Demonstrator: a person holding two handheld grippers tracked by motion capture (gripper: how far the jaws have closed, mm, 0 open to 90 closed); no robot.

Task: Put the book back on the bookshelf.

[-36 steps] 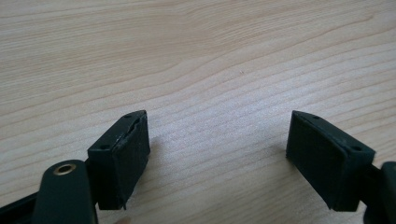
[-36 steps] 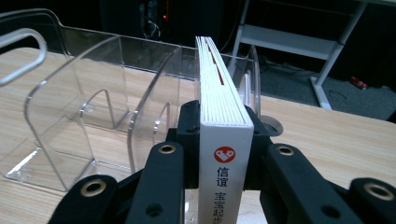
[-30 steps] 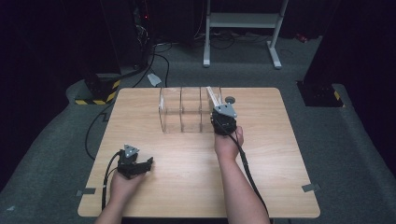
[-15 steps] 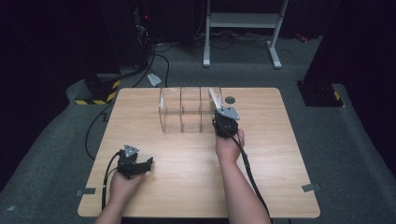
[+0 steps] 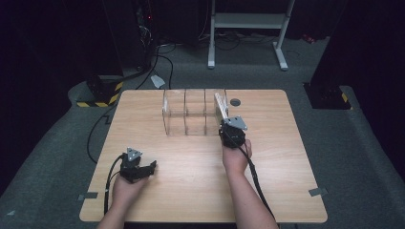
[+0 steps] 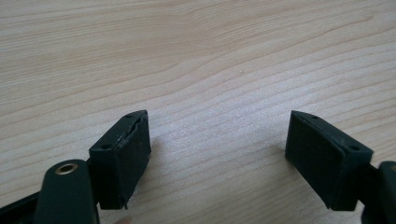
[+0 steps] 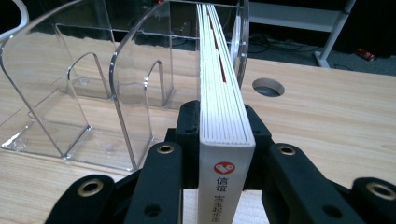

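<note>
1. The left hand-held gripper (image 5: 138, 167) rests low on the wooden surface (image 5: 191, 162) near its front left corner, held by the person's left hand (image 5: 125, 187). Its jaws stand wide apart with nothing between them; in the left gripper view bare wood grain lies between the pads (image 6: 122, 158).
2. A clear plastic rack (image 5: 191, 114) with upright dividers stands at the middle rear of the surface.
3. The right hand-held gripper (image 7: 224, 140) is clamped on a white book (image 7: 224, 116), held upright on edge, its far end inside the rack's rightmost slot.
4. A round hole (image 5: 235, 101) sits in the surface just right of the rack.
</note>
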